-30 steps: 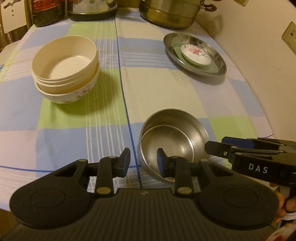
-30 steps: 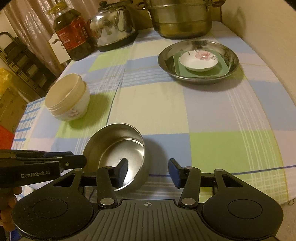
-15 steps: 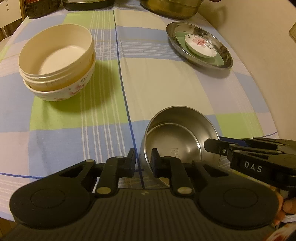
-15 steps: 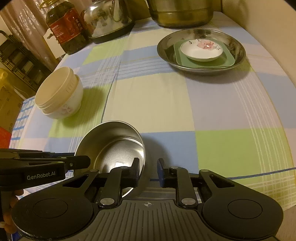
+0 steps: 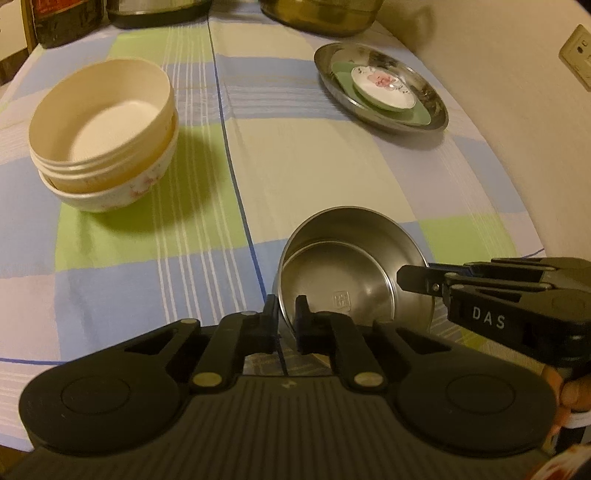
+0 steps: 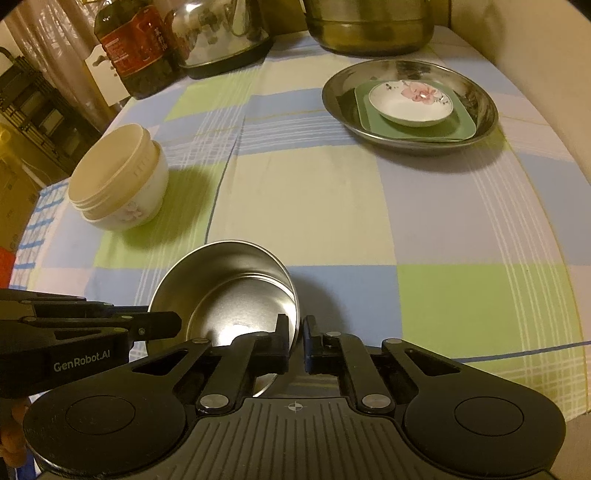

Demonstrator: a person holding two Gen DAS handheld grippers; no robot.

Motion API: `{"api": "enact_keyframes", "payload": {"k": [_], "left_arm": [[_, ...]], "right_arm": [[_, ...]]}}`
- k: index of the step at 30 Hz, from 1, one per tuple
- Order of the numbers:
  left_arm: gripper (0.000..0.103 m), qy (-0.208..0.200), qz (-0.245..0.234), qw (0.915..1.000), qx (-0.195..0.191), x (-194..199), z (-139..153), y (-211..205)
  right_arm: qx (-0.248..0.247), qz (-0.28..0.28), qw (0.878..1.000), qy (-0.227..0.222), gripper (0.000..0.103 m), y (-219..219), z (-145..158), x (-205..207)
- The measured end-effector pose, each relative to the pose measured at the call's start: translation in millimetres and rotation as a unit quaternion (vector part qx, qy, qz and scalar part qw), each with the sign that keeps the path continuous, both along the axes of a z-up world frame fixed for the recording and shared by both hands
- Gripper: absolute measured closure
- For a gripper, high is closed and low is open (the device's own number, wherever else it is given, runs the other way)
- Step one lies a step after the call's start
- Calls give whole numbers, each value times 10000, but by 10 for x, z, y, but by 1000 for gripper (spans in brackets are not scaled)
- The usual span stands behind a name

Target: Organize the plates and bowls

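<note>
A steel bowl (image 5: 343,266) (image 6: 229,280) sits on the checked tablecloth near the front edge. My left gripper (image 5: 285,317) (image 6: 166,325) is shut on its left rim, one finger inside and one outside. On the opposite rim my right gripper (image 6: 296,332) (image 5: 417,277) is shut the same way. A stack of cream bowls (image 5: 99,129) (image 6: 118,177) in a floral bowl stands at the left. At the back right a steel plate (image 5: 436,110) (image 6: 480,107) holds a green plate (image 6: 461,125) and a small floral dish (image 6: 410,101).
An oil bottle (image 6: 136,48), a kettle (image 6: 221,33) and a large pot (image 6: 369,26) line the table's far edge. A wall with a socket (image 5: 578,55) runs along the right side. A dark shelf (image 6: 33,107) stands beyond the left edge.
Both grippers' jaws have closed from wide apart onto the steel bowl's rim, left on the left side, right on the right side. The bowl has stayed in place.
</note>
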State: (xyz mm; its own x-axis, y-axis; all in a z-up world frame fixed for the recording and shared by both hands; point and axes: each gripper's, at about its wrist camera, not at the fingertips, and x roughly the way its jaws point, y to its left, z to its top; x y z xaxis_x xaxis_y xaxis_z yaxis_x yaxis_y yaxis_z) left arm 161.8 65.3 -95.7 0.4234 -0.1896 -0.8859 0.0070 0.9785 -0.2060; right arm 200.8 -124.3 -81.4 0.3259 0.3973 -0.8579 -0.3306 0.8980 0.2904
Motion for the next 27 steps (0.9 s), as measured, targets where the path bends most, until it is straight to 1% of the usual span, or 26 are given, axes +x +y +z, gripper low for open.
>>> {"api": "enact_keyframes", "payload": {"k": [7,11,13,16,20,21,27], "left_arm": [[95,-211,84,9997,-24,-60,249,123],[95,-358,169,9992,-35,-84,429,219],[95,-444,209,9988,-12,-86,524,268],[95,-562,298,9980,7,-81,651,374],[95,-691,421,9967,69,-45,793,534],[95,-730,461,9962,77,-33,831,587],[95,-887,659,9937,175,68,1014,899]], "right_arm": [[101,28,9999,-65,96,60,202,22],[167,125,9996,-176,96,170,425,53],[176,157,9995,-208,96,198,469,61],[255,272,9989,-284,96,339,628,119],[329,359,9982,-352,96,450,730,175],[379,424,9975,-411,96,556,795,219],[582,553,9955,-502,96,872,963,394]]}}
